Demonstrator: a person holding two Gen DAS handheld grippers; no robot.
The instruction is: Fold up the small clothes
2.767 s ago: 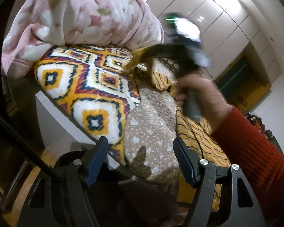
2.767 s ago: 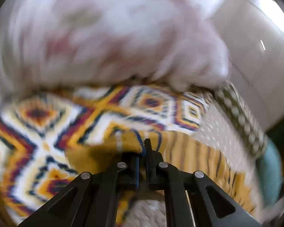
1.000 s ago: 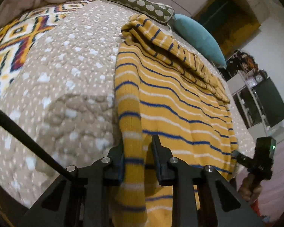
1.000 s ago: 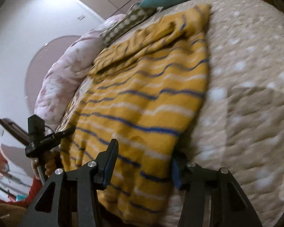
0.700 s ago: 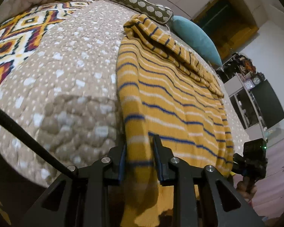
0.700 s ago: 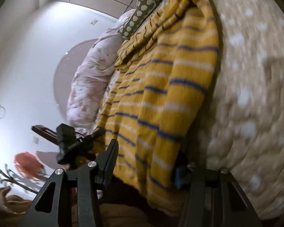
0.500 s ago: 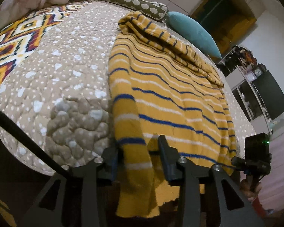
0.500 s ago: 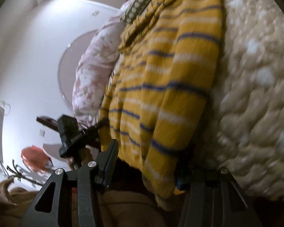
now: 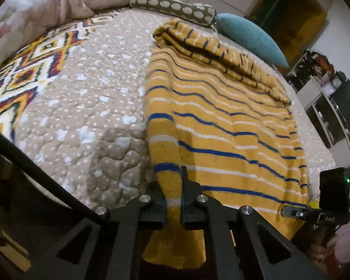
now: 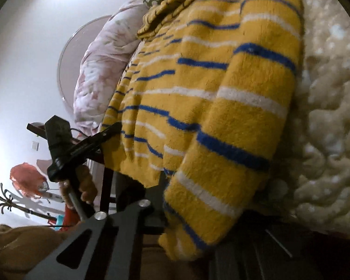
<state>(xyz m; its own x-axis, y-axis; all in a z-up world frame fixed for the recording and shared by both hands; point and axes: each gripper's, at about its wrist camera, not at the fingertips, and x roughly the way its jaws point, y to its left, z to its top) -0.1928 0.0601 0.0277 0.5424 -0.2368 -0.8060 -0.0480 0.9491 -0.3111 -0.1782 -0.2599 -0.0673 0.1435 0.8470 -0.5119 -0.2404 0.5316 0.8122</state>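
Note:
A yellow sweater with blue and white stripes (image 9: 221, 121) lies spread on the bed, its hem hanging over the near edge. My left gripper (image 9: 173, 200) is shut on the sweater's left hem corner. In the right wrist view the sweater (image 10: 221, 98) fills the middle. My right gripper (image 10: 198, 228) is at its right hem corner; the cloth hides the right finger, and I cannot tell how the jaws stand. The right gripper also shows in the left wrist view (image 9: 315, 213). The left gripper shows in the right wrist view (image 10: 100, 137), held by a hand.
The bed has a beige dotted quilt (image 9: 81, 107) and a patterned blanket (image 9: 23, 74) at the left. A pink floral duvet (image 9: 46, 0), a dotted bolster (image 9: 170, 4) and a teal pillow (image 9: 249, 37) lie at the far end. Shelves (image 9: 326, 107) stand at the right.
My left gripper has closed tighter on the hem corner. Both grippers have dropped lower at the bed edge, and the hem hangs further over it.

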